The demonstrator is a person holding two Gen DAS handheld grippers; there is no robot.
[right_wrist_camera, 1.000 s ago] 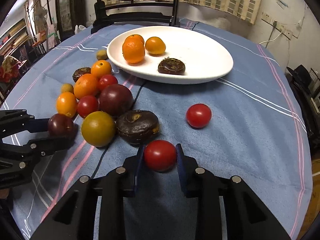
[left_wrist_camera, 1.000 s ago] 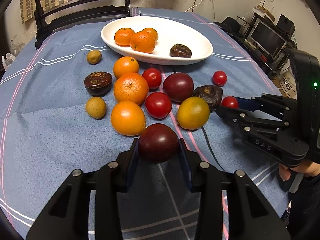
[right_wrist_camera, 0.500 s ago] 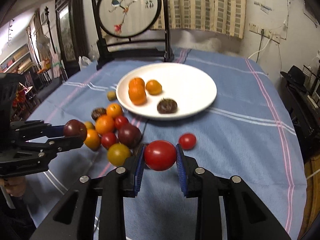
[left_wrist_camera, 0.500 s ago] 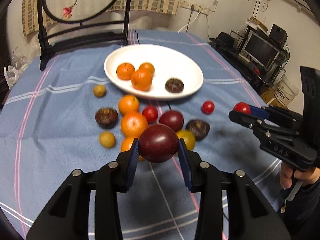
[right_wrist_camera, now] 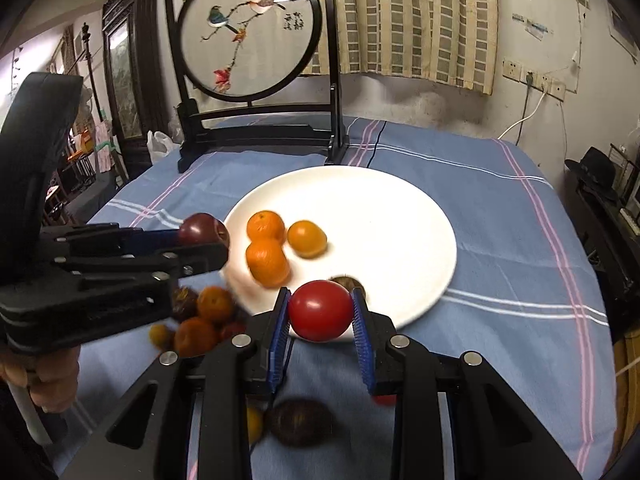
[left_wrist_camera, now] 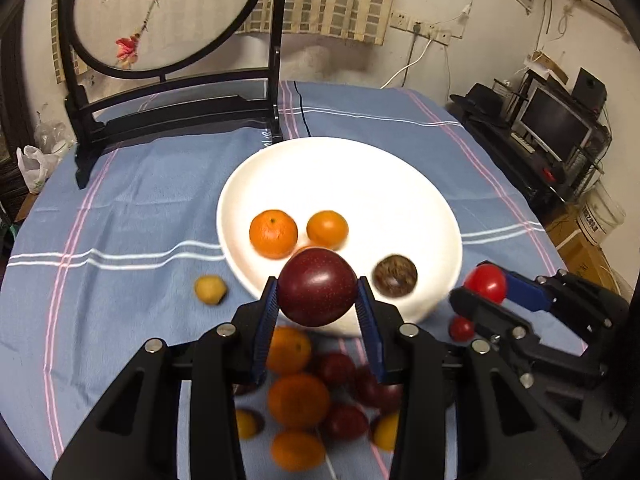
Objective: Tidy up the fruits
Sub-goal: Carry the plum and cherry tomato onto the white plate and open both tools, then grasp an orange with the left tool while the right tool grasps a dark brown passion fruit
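Note:
My left gripper [left_wrist_camera: 317, 298] is shut on a dark red plum [left_wrist_camera: 317, 286] and holds it in the air at the near rim of the white plate [left_wrist_camera: 360, 176]. My right gripper [right_wrist_camera: 320, 312] is shut on a red tomato [right_wrist_camera: 320, 310], also raised at the plate's [right_wrist_camera: 400, 208] near edge. The plate holds oranges [left_wrist_camera: 273, 233] [right_wrist_camera: 267, 261] and a dark wrinkled passion fruit [left_wrist_camera: 395, 276]. The right gripper with its tomato [left_wrist_camera: 485, 283] shows at the right of the left wrist view; the left gripper with its plum [right_wrist_camera: 203, 231] shows at the left of the right wrist view.
Several loose fruits lie on the blue cloth below the grippers: oranges [left_wrist_camera: 298, 400], dark plums [left_wrist_camera: 344, 420], a small tomato [left_wrist_camera: 461, 328], a small yellow-brown fruit [left_wrist_camera: 210, 289] and a passion fruit [right_wrist_camera: 300, 422]. A black framed screen stand [right_wrist_camera: 256, 128] stands behind the plate.
Both grippers lifted their fruits off the cloth and moved forward toward the plate; the loose fruit pile now lies beneath them.

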